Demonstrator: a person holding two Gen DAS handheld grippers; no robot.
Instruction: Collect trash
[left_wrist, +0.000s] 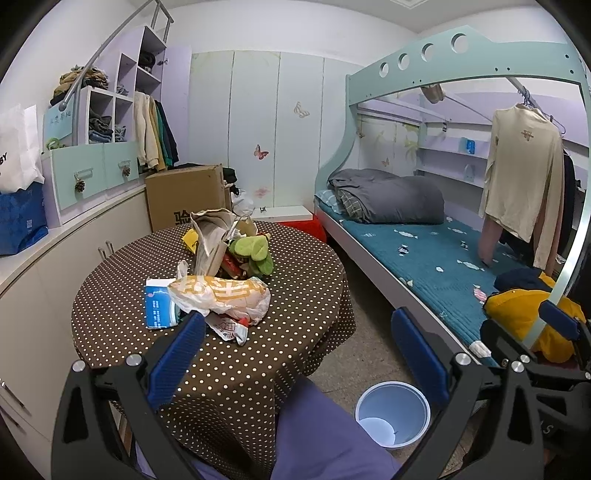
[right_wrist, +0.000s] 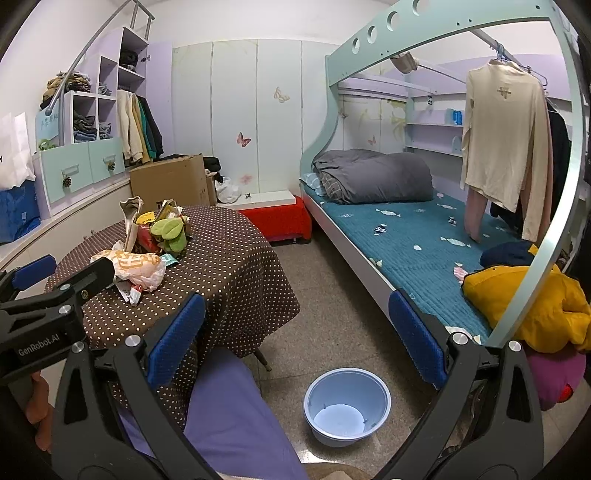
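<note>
A heap of trash lies on the round table with the brown dotted cloth (left_wrist: 221, 369): a crumpled orange-and-white plastic bag (left_wrist: 221, 295), a blue-and-white carton (left_wrist: 159, 308), torn wrappers (left_wrist: 229, 328), crumpled paper (left_wrist: 212, 236) and green scraps (left_wrist: 255, 253). My left gripper (left_wrist: 299, 350) hovers open just short of the bag, holding nothing. My right gripper (right_wrist: 295, 332) is open and empty over the floor, right of the table (right_wrist: 229, 280). A pale blue bin (right_wrist: 347, 406) stands on the floor below it. The same bin (left_wrist: 391, 413) shows in the left wrist view.
A bunk bed (right_wrist: 406, 236) with a grey duvet and a yellow jacket (right_wrist: 528, 306) fills the right side. A cardboard box (left_wrist: 184, 195), a red stool (right_wrist: 280, 218) and cabinets (left_wrist: 92, 229) stand behind the table. The person's purple-clad leg (right_wrist: 229, 417) is below.
</note>
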